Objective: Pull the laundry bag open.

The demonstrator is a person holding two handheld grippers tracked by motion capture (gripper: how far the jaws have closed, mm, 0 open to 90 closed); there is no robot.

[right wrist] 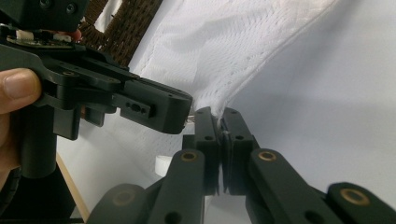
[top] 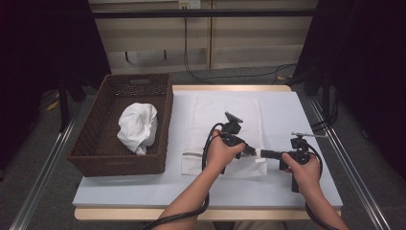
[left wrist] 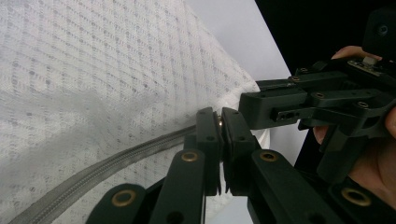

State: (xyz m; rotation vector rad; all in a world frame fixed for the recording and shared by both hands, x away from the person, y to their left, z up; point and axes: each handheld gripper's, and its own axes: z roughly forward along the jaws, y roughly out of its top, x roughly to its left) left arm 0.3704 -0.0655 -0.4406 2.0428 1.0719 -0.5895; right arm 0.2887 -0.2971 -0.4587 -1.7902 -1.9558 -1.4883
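A white mesh bag (top: 222, 124) lies flat on the table, its grey zipper (left wrist: 107, 163) running along the near edge. My left gripper (left wrist: 219, 122) is shut on the small metal zipper pull at the bag's near right corner. Directly facing it, my right gripper (right wrist: 218, 116) is shut on the fabric corner of the mesh bag (right wrist: 233, 51). In the high view the left gripper (top: 252, 151) and the right gripper (top: 263, 153) meet tip to tip at that corner. The right gripper (left wrist: 280, 105) also appears in the left gripper view.
A brown wicker basket (top: 95, 143) stands at the table's left and holds a crumpled white cloth (top: 138, 127). The white tabletop (top: 143, 189) ends in a wooden front edge. Cables trail from both grippers toward the person.
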